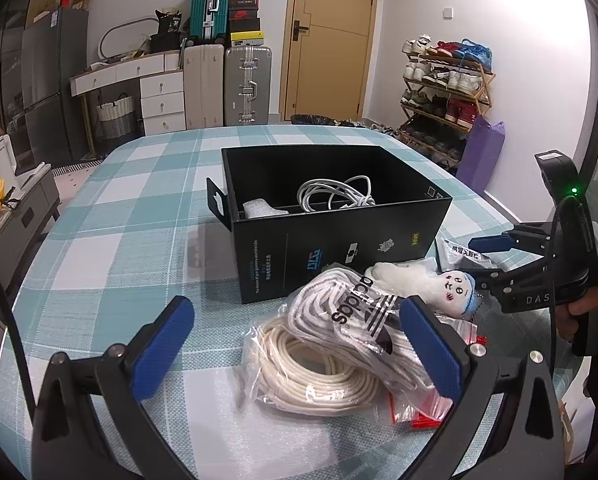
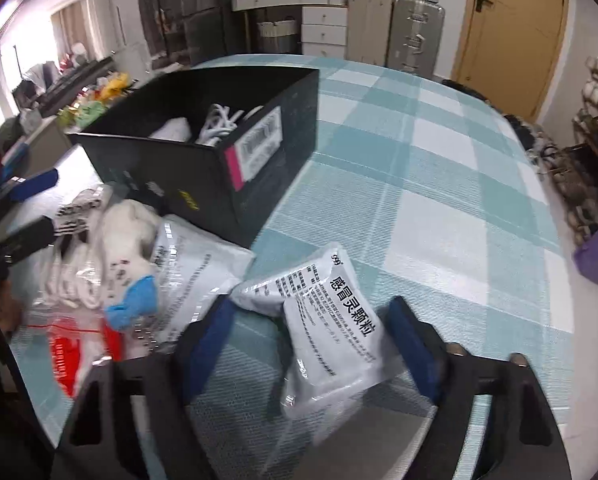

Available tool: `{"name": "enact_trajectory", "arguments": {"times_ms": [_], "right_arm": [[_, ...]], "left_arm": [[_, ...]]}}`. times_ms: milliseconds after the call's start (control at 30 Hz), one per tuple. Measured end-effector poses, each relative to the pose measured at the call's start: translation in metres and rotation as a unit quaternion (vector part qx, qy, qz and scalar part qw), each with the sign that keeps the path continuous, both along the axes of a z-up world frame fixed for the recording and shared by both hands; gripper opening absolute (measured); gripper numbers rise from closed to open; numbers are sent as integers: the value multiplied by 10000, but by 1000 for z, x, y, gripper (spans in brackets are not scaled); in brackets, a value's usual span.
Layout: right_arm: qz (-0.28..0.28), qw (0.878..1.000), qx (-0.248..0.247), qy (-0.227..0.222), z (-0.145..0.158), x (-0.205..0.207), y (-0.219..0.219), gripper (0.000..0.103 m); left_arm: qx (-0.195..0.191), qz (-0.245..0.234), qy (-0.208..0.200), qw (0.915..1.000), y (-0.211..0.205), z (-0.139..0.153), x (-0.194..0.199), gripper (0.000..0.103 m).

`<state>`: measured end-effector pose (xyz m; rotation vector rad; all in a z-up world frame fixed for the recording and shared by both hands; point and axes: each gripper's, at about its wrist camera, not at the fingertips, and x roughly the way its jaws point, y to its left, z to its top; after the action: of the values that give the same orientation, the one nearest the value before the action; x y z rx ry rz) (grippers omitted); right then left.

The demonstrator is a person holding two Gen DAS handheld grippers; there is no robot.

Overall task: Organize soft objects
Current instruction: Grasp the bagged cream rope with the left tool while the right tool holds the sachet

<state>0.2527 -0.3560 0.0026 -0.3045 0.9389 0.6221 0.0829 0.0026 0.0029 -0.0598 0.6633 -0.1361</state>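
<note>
The right gripper (image 2: 311, 344), jaws partly open, straddles the white printed foil sachet (image 2: 331, 336) without clearly pinching it, its long axis running away toward the open black cardboard box (image 2: 203, 168) beyond, up-left.

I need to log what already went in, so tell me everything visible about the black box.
The black box is an open-topped rectangular carton, seemingly cardboard, standing upright on the checked tablecloth. Its near wall bears small printed logos; one end carries a white barcode label with a pink stripe. A flap sticks out at the other end. Inside lie a coiled white cable and a white foam piece. Bagged items crowd its front.
</note>
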Motion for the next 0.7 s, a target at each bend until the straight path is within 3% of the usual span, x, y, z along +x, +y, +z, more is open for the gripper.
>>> {"name": "enact_trajectory", "arguments": {"times_ms": [100,233,467,700], "right_arm": [[30,10000,32,8,2,0,-2,50],[59,9999,96,35,3,0,-4,42],[56,9998,192,-22,7,-6,-9,37],[82,9985,442,-298,31,-15,-16,37]], "left_arm": [[8,1,-2,10000,0,0,0,103],[7,-3,-1,10000,0,0,1,103],[-4,-23,6,10000,0,0,1,103],[37,-42,31,10000,-2,0,1,103]]}}
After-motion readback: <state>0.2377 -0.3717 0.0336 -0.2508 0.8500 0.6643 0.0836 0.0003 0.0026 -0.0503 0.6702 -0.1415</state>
